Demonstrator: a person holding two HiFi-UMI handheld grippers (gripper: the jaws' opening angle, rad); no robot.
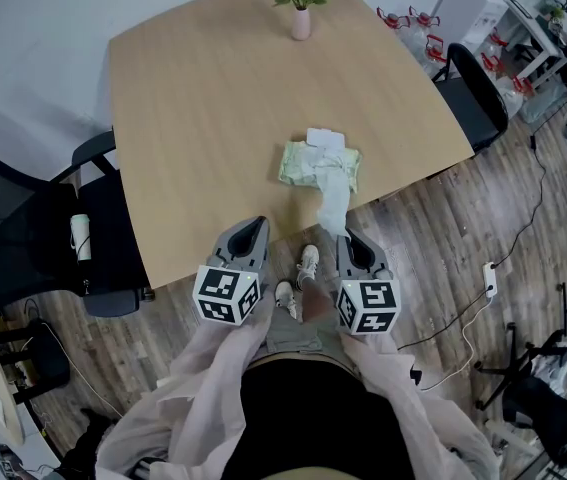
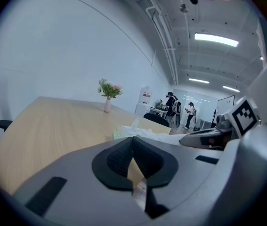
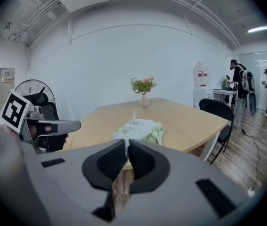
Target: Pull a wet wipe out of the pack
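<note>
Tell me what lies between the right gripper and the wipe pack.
A pulled-out wet wipe spans from the pack to the right gripper, clearest in the head view.

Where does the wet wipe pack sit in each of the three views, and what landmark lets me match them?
Head view: the wet wipe pack lies at centre, near the table's near edge, with a wipe running to the right gripper.
Left gripper view: at centre, just above the jaws.
Right gripper view: at centre, just above the jaws.
Shared landmark: the flower vase at the table's far edge.
</note>
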